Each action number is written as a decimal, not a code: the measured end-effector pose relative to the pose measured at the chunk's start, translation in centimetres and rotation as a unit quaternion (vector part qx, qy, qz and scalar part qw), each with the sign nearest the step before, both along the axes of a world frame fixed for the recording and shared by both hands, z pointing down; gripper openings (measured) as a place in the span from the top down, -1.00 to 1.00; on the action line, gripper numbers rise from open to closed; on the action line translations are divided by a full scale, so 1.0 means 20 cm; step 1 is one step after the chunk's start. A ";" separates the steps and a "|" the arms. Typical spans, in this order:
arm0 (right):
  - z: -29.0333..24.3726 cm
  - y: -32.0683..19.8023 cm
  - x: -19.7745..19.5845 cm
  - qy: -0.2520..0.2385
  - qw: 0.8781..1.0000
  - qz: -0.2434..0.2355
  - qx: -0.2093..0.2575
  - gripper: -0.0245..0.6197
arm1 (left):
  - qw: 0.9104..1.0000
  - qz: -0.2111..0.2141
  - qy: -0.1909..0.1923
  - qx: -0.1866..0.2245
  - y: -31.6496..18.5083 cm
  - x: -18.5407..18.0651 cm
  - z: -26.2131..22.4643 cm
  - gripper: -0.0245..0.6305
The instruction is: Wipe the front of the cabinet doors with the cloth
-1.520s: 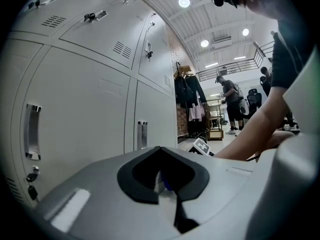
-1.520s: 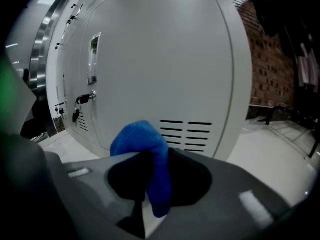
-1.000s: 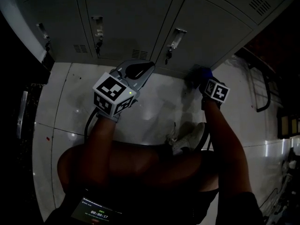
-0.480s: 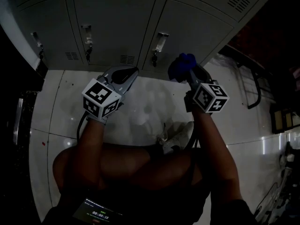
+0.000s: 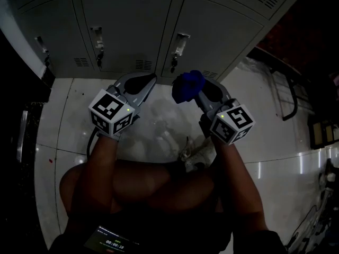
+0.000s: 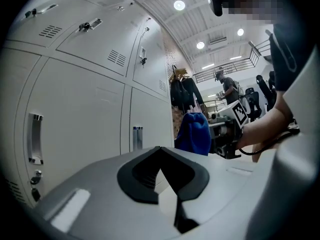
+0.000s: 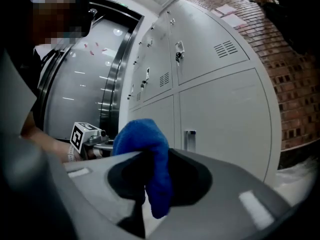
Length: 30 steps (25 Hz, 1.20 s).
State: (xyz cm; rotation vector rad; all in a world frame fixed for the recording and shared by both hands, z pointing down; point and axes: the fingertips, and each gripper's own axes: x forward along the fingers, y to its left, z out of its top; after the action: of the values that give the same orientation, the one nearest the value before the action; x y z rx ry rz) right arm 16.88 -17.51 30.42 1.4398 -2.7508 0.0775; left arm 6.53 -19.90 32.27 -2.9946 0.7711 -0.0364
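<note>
So, right gripper [image 5: 197, 93]: jaws closed on the blue cloth [image 5: 188, 84], which is pinched between them in the right gripper view [image 7: 150, 171].
Cloth: bunched. One rounded lump stands above the jaw tips [image 7: 141, 136] and a short tail hangs below the pinch.
Cloth position: in front of the lower cabinet doors [image 5: 127, 30], near their bottom edge. No view shows it touching a door.
Left gripper [image 5: 150, 80]: jaws drawn together with the tips meeting, and nothing between them in its own view [image 6: 160, 151]. Only pale floor shows through the narrow wedge behind the tips.
Left gripper pose: pointed toward the doors, just left of the cloth and level with the right gripper. Its marker cube [image 5: 111, 111] faces up.
Right gripper pose: angled up and to the left toward the doors. Its cube [image 5: 232, 122] sits at the near end.
Arms: both forearms reach forward over the glossy floor [image 5: 159, 128], left [image 5: 103, 157] and right [image 5: 233, 168], roughly parallel.
Cross views: the left gripper view shows the cloth [image 6: 195, 133] beside the grey doors [image 6: 75, 109]. The right gripper view shows the left cube [image 7: 81, 135] off to its left.
Doors: pale grey with vent slots and a latch [image 5: 180, 42] on each.
</note>
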 end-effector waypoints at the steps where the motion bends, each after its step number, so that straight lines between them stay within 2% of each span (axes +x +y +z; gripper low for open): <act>1: 0.01 0.00 -0.01 -0.003 1.000 -0.008 -0.001 0.69 | 1.000 0.002 -0.002 0.002 0.01 0.01 0.00 0.93; 3: 0.02 0.00 -0.04 -0.012 1.000 -0.019 -0.008 0.69 | 1.000 0.005 -0.006 0.007 0.02 0.03 0.01 0.93; 7: 0.05 -0.01 -0.08 0.003 0.999 -0.037 -0.005 0.69 | 1.000 0.010 -0.009 0.017 0.02 0.03 0.01 0.93; 14: 0.13 -0.02 -0.09 -0.002 0.999 -0.046 -0.028 0.69 | 1.000 0.012 -0.001 0.007 0.04 0.04 0.02 0.93; 30: 0.13 -0.01 -0.11 -0.002 0.998 -0.053 -0.029 0.69 | 1.000 0.015 -0.002 0.000 0.05 0.05 0.03 0.93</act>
State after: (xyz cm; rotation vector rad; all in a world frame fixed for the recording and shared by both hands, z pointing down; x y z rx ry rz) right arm 14.69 -17.79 33.03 1.2786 -2.7988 0.1551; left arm 7.48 -18.85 32.83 -3.0037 0.7247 -0.0423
